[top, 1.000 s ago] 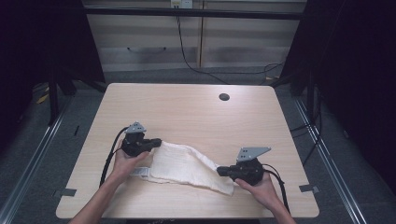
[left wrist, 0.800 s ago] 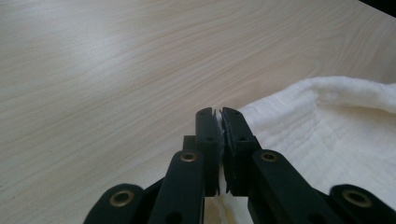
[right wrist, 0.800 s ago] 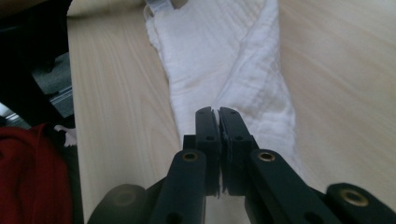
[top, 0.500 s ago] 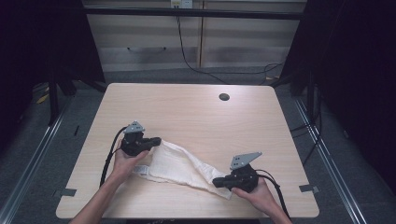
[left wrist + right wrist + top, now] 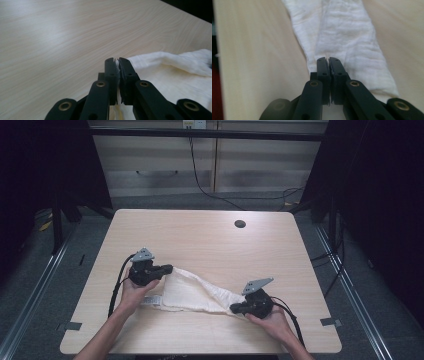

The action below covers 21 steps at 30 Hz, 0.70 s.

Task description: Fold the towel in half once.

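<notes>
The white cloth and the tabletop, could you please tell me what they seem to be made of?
The white cloth looks like soft woven cotton, perhaps gauze: matte, crinkled, with a fine visible weave. The pale tabletop looks like wood-grain laminate or sealed wood: streaked grain under a soft sheen.
</notes>
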Each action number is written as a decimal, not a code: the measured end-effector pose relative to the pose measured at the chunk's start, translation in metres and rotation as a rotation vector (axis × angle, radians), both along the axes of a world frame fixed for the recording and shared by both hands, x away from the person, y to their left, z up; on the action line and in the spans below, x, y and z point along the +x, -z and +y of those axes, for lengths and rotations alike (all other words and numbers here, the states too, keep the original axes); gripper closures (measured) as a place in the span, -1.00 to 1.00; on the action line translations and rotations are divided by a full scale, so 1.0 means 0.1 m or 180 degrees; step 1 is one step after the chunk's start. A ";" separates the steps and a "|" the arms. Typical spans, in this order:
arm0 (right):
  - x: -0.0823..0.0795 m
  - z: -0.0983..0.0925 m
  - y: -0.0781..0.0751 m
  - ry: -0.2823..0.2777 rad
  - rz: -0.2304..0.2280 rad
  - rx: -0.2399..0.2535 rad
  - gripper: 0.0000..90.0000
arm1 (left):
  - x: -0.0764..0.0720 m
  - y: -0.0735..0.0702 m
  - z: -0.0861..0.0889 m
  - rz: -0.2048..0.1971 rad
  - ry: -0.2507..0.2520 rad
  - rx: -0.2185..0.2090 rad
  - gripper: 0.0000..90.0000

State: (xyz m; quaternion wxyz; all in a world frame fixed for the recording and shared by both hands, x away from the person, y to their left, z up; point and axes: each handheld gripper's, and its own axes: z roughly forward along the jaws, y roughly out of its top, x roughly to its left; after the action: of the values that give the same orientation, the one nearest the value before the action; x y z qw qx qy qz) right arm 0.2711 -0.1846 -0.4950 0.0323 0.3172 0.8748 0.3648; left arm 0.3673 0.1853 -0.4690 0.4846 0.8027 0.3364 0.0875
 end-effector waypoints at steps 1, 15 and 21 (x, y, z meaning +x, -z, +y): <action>0.00 0.00 0.00 0.0000 0.0000 0.0000 0.95 | 0.00 -0.02 -0.02 -0.0025 0.0021 0.0013 0.91; 0.29 -0.16 0.02 0.0314 -0.0033 0.0005 0.95 | -0.21 -0.16 -0.10 -0.0206 0.0260 0.0055 0.90; 0.28 -0.16 0.02 0.0310 -0.0057 -0.0003 0.95 | -0.38 -0.15 -0.08 -0.0253 0.0455 0.0219 0.90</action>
State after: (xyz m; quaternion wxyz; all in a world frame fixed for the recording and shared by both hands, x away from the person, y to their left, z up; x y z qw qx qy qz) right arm 0.2992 -0.2003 -0.4973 0.0580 0.3562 0.8582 0.3651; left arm 0.3296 0.1769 -0.4540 0.4747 0.8367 0.2556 0.0959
